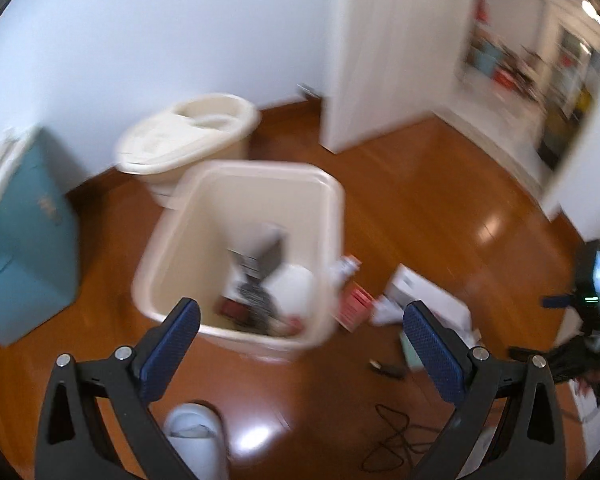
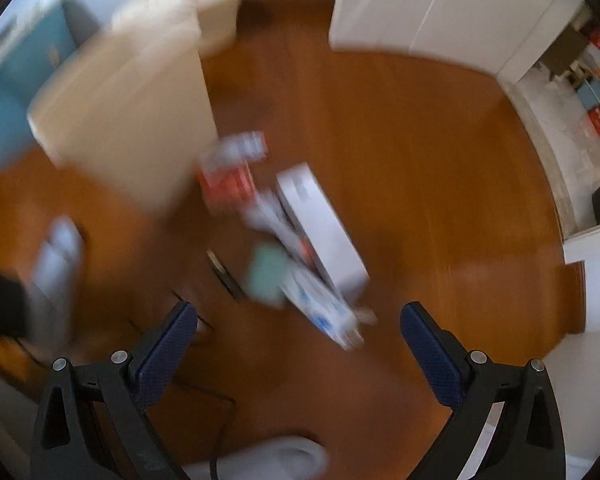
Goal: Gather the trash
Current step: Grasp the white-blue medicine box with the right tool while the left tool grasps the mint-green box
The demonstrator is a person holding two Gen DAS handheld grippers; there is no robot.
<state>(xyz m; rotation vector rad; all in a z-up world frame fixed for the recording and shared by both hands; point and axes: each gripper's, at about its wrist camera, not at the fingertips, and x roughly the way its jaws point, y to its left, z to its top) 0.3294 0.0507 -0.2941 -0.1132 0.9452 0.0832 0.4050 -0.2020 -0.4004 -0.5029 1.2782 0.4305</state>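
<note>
The right wrist view is smeared throughout by motion blur. The cream bin (image 2: 128,120) is reduced to a pale slab, and its rim cannot be made out. The print on the white box (image 2: 320,224) and on the red packet (image 2: 230,184) cannot be read. The green item (image 2: 268,276) near them cannot be identified.

In the left wrist view, the trash inside the bin (image 1: 260,288) is blurred into dark and white shapes. The blue box (image 1: 24,248) is cut off at the left edge. The shelves (image 1: 520,72) at far right are too blurred to be told apart.
</note>
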